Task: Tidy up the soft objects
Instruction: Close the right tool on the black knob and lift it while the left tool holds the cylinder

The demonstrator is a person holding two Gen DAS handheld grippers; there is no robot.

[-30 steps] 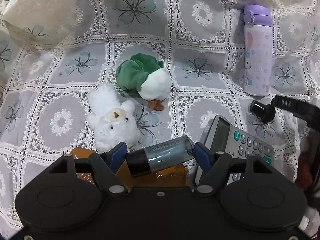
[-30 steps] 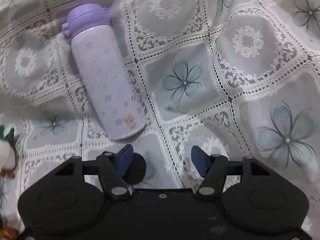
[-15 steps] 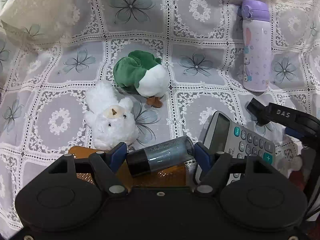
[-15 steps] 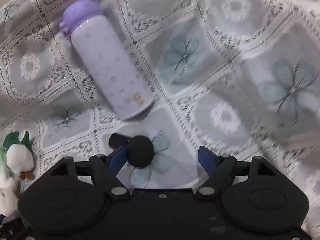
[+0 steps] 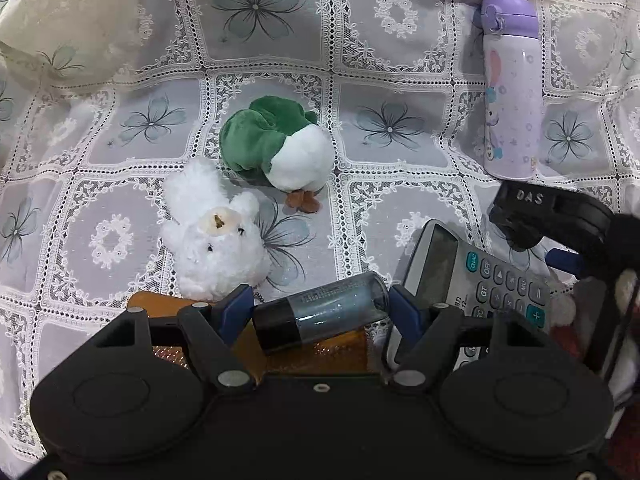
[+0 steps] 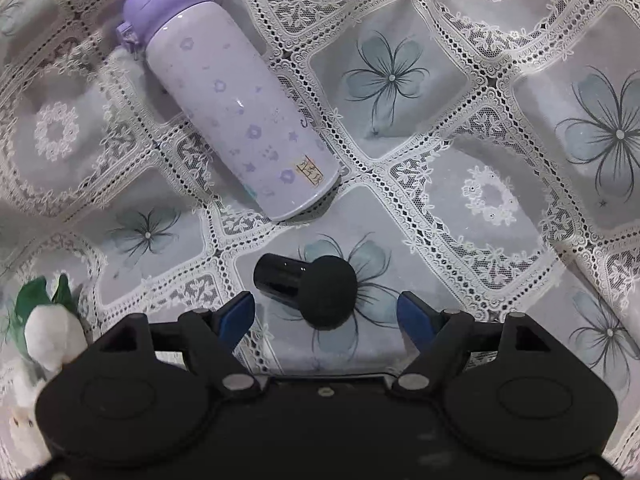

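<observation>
A white fluffy plush (image 5: pixel 216 236) lies on the lace cloth, with a green and white plush bird (image 5: pixel 278 148) just behind it. The bird also shows at the left edge of the right wrist view (image 6: pixel 48 328). My left gripper (image 5: pixel 322 308) is open; a grey tube with a black cap (image 5: pixel 320 312) lies between its fingers on an orange card (image 5: pixel 256 336). My right gripper (image 6: pixel 326 312) is open above a black mushroom-shaped piece (image 6: pixel 316 288) lying on the cloth. It shows at the right of the left wrist view (image 5: pixel 560 228).
A purple bottle (image 6: pixel 232 116) lies on its side behind the black piece, also in the left wrist view (image 5: pixel 510 88). A calculator (image 5: pixel 476 272) lies right of the tube. The cloth rises in folds at the back and left (image 5: pixel 60 20).
The right gripper has pulled back and shifted, so the black piece now sits between its fingers instead of at the left fingertip. The left gripper has risen slightly.
</observation>
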